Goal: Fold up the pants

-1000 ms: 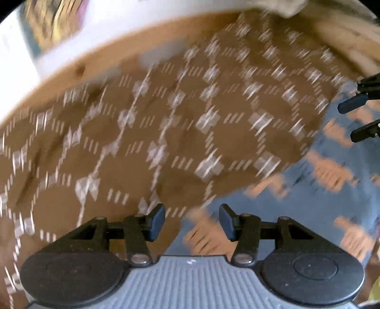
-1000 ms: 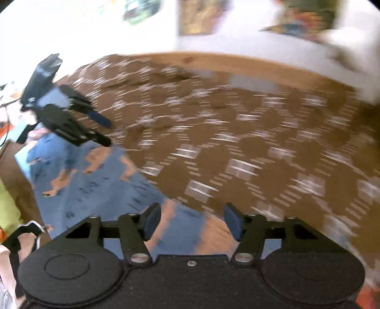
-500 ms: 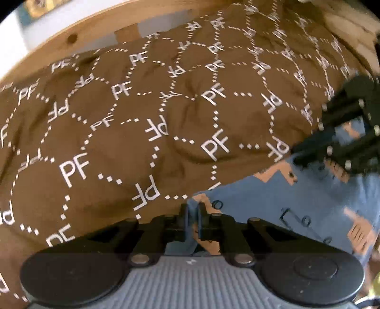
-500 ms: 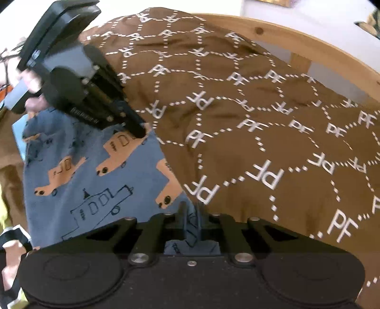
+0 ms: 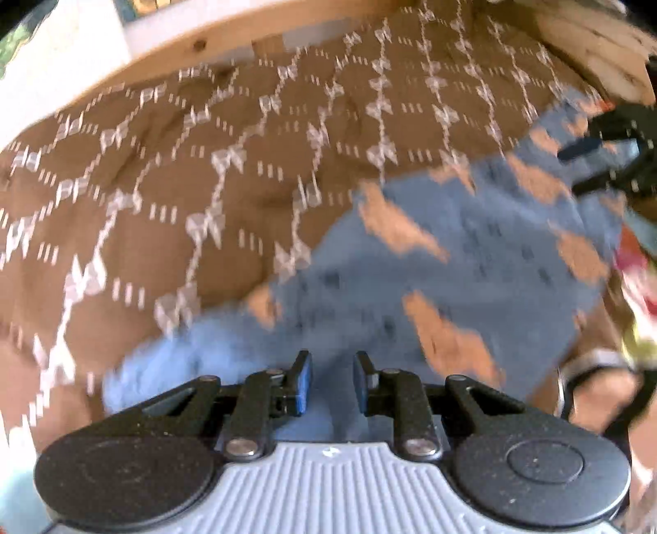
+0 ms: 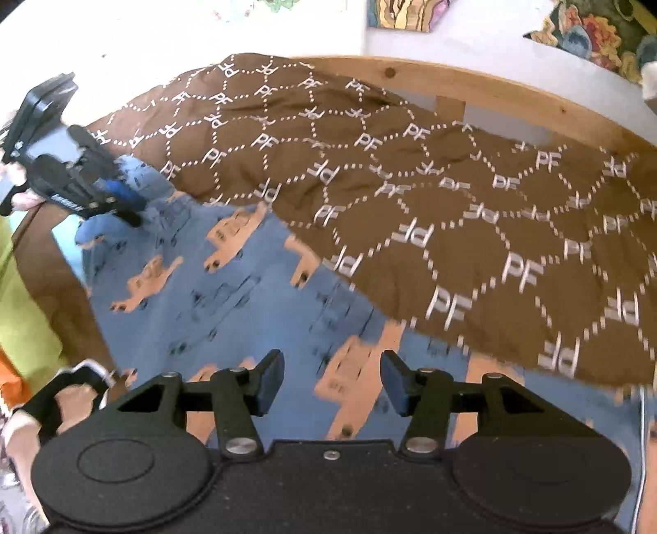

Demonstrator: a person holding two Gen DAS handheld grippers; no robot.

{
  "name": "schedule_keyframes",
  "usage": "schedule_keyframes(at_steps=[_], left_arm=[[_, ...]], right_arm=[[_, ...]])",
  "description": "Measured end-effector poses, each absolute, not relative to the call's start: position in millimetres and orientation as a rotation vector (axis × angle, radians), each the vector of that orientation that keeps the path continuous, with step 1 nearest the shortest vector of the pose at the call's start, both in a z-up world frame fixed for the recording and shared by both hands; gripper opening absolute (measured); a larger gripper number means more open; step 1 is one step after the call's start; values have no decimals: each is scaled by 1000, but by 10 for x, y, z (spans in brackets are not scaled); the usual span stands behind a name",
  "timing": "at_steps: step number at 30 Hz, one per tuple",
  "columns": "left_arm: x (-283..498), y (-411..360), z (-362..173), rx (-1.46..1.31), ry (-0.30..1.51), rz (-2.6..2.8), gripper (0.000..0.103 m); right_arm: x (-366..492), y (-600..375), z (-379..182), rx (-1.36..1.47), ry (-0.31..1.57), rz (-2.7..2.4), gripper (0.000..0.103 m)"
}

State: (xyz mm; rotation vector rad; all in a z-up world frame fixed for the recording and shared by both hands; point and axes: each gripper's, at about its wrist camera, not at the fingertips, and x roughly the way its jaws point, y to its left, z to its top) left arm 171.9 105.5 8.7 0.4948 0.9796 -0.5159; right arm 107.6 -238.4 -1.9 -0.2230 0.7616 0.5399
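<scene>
Both grippers, clamped on the blue cotton pants with orange car print (image 6: pixel 230 304) half a second ago, are opening, left gripper (image 5: pixel 328 380) and right gripper (image 6: pixel 331 376) empty-jawed, so pants lie released on brown monogrammed bedspread (image 6: pixel 451 213); fold placed.

The pants (image 6: pixel 254 295) are blue, printed with orange vehicle shapes and fine dark line drawings. The bedspread (image 6: pixel 472 213) under them is brown, covered in a white dotted hexagon pattern with white "PF" letters. The bed frame (image 6: pixel 513 92) is light natural wood with darker knots. The wall (image 6: pixel 184 33) is white and carries colourful pictures (image 6: pixel 406 12). The left gripper (image 5: pixel 328 382) has black arms, blue pads and a grey ribbed body; the right gripper (image 6: pixel 331 380) is black with dark blue pads.
</scene>
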Motion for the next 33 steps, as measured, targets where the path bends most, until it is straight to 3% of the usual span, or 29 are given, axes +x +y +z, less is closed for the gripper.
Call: schedule_keyframes(at_steps=[3, 6, 8, 12, 13, 17, 19, 21, 28, 33], left_arm=[[1488, 1137, -50, 597, 1030, -479, 27], [1308, 1112, -59, 668, 995, -469, 30], [1272, 1035, -67, 747, 992, -476, 32], [1175, 992, -40, 892, 1015, -558, 55], [1169, 989, -21, 906, 1023, -568, 56], [1227, 833, 248, 807, 988, -591, 60], [1345, 664, 435, 696, 930, -634, 83], [1478, 372, 581, 609, 835, -686, 95], [1880, -1108, 672, 596, 608, -893, 95], [2101, -2105, 545, 611, 521, -971, 88]], right_arm=[[964, -2376, -35, -224, 753, 510, 57], [897, -2394, -115, -231, 780, 453, 70], [842, -2380, -223, -300, 802, 413, 72], [706, -2416, -309, -372, 786, 370, 79], [683, -2436, -313, -373, 785, 355, 83], [539, -2634, -232, -289, 742, 283, 84], [438, -2804, -139, -193, 697, 212, 89], [357, -2974, -65, -93, 661, 162, 93], [94, -3499, 115, 124, 580, 44, 95], [160, -3832, 259, 74, 549, 19, 87]])
